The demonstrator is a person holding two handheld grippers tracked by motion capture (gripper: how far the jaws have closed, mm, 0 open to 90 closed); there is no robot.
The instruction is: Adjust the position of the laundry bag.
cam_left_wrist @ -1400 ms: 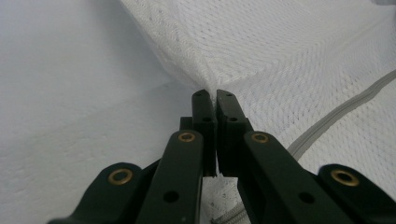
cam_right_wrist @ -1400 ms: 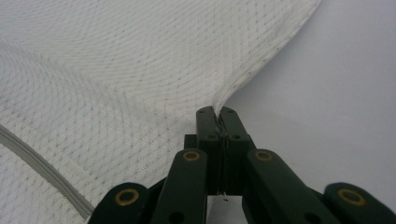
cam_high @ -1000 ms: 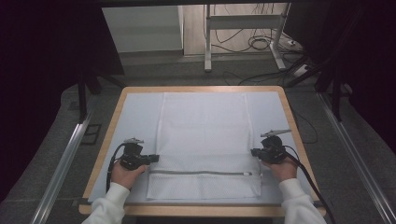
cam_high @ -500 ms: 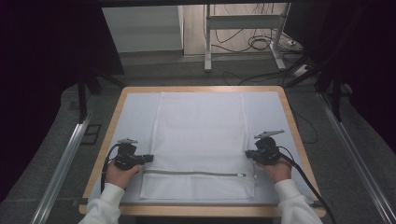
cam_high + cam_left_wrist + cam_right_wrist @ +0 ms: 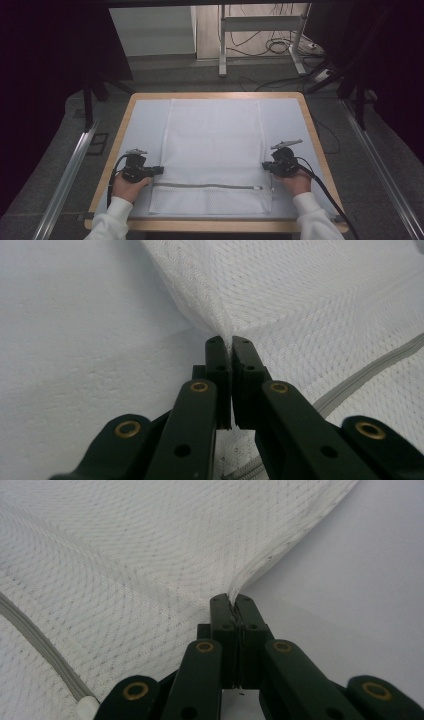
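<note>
At the left of the high view, the left claw is clenched on the left edge of the white mesh bag, just above the grey zipper; in the left gripper view its jaws pinch a raised peak of mesh up off the pale tabletop. Compared with a second ago, both hands have drawn back toward the person and then eased forward a little, and the bag's zippered end now lies close to the near edge of the tabletop. The bag lies flat and stretched across the middle. At the right, the right claw is likewise clamped on the bag's right hem, lifted slightly. This looks like tugging the bag straight and smoothing it, probably before a fold.
</note>
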